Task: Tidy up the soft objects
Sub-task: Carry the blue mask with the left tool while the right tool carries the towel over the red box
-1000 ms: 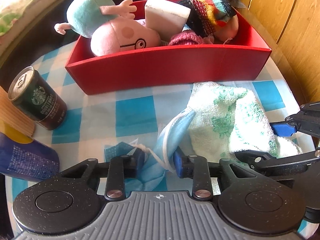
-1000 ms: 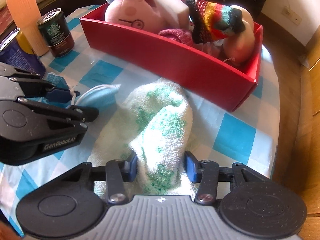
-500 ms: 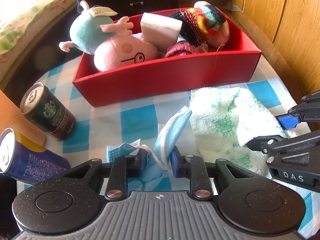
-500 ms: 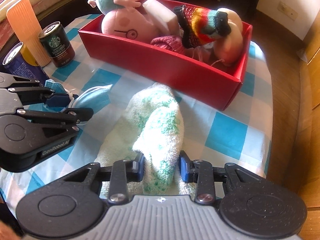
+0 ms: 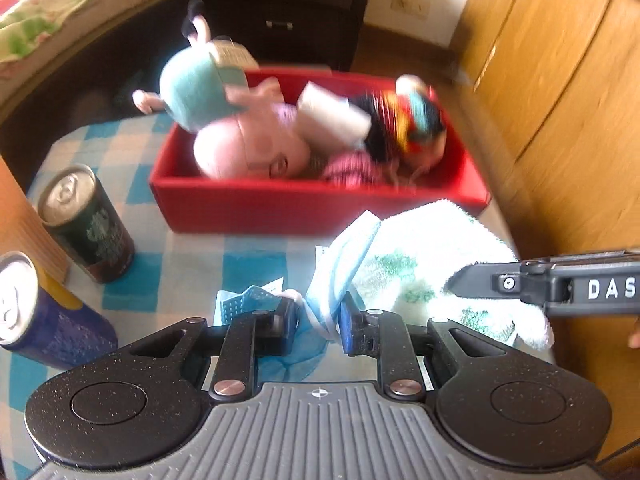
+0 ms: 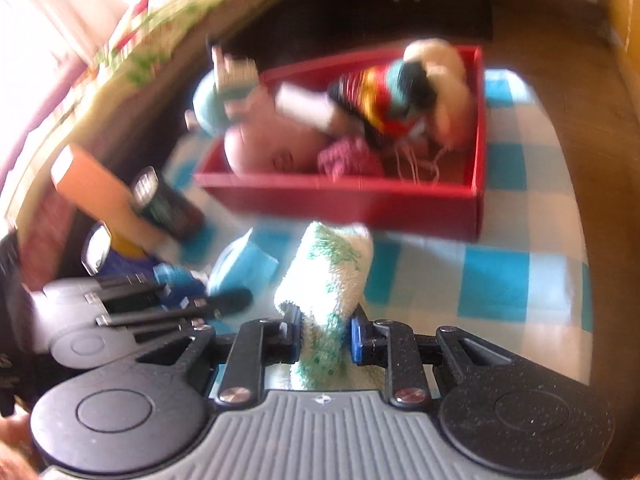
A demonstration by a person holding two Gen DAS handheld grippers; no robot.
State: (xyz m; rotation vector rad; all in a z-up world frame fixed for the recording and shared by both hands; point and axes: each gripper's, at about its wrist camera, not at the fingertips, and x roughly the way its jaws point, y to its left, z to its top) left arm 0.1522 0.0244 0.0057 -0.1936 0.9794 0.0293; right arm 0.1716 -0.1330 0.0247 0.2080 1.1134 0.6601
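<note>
With the face mask (image 5: 340,268) pinched in the left gripper (image 5: 318,322) and the green-flecked towel (image 6: 326,280) clamped in the right gripper (image 6: 322,334), both low in frame, each should be carried clear over the red box (image 5: 312,208) wall before release.

a home bedroom: floral bedding (image 5: 60,4), dark dresser (image 5: 288,4), wooden wardrobe (image 5: 560,80).

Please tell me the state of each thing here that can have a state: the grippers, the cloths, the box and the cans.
left gripper: shut on the blue face mask
right gripper: shut on the towel
red box: open, holding soft toys
green can: upright, unopened
blue can: upright
</note>
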